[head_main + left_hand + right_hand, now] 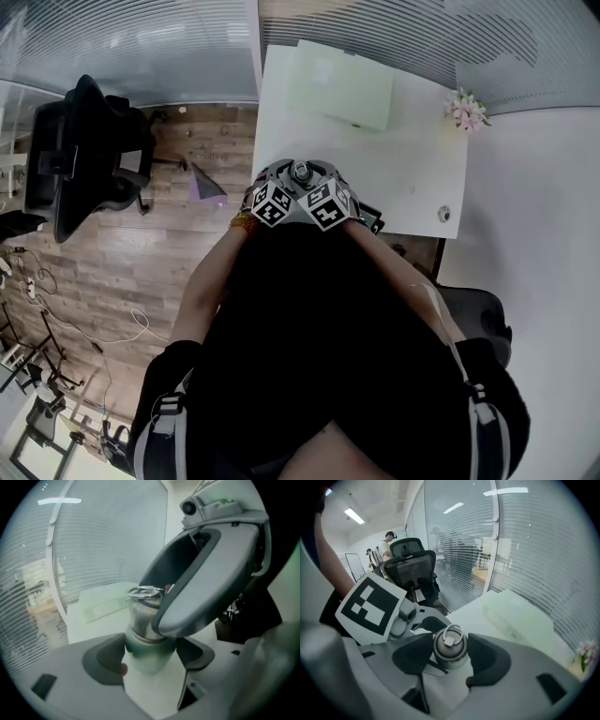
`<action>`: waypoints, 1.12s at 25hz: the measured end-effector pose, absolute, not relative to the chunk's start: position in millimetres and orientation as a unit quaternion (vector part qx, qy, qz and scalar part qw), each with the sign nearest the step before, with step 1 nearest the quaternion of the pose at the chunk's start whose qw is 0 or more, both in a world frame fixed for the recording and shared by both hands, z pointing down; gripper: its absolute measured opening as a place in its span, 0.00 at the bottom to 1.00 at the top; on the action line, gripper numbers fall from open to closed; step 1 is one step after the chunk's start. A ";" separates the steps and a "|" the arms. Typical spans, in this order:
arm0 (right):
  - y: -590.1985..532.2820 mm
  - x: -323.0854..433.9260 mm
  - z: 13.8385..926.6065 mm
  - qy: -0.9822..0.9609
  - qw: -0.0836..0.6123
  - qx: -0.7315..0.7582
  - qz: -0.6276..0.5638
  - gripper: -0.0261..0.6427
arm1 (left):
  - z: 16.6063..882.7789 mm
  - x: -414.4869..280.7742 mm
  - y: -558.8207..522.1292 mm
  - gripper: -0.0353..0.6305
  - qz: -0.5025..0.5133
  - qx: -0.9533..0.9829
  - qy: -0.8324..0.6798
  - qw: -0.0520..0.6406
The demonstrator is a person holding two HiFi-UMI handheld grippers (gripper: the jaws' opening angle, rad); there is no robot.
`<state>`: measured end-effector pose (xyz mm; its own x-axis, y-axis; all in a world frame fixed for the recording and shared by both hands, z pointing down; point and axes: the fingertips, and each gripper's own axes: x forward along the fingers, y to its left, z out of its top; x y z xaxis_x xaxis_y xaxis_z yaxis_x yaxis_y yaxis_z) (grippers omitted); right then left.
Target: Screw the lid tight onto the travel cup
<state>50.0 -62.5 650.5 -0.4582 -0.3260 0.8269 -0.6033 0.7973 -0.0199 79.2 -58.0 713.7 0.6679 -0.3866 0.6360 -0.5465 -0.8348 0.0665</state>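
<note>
The travel cup [143,660] is pale green with a metal lid [140,613] that bears a wire ring. It is held over the near edge of the white table [412,169]. My left gripper [150,654] is shut on the cup's body, a pad pressed on each side. My right gripper [450,657] comes from above and is shut on the lid [450,646], its ring facing the camera. In the head view both marker cubes sit side by side with the lid [302,172] showing between them. The cup's lower part is hidden.
A pale green flat box [342,89] lies at the table's far side, and small pink flowers [466,111] stand at its far right corner. A black office chair [84,150] stands on the wooden floor to the left. Glass walls with blinds close the back.
</note>
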 end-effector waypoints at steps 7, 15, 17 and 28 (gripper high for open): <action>-60.0 43.7 653.9 -0.863 0.467 0.160 0.107 0.39 | 716.3 78.3 -57.9 0.58 0.325 0.921 -0.188 0.105; -48.6 38.4 654.9 -0.858 0.509 -0.072 -0.018 0.39 | 718.0 77.6 -51.4 0.58 0.406 0.912 0.027 0.044; -45.7 38.6 655.4 -0.846 0.518 -0.115 -0.044 0.39 | 718.0 77.7 -50.0 0.59 0.420 0.905 0.048 0.037; -41.4 35.1 619.6 -0.901 0.408 0.123 0.084 0.45 | 714.2 69.1 -53.2 0.58 0.336 0.913 -0.198 0.123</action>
<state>35.1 -41.4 619.6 -0.6367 -0.1529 0.7558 -0.2901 0.9556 -0.0510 69.1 -53.2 714.2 0.6958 -0.2782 0.6621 -0.4441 -0.8912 0.0922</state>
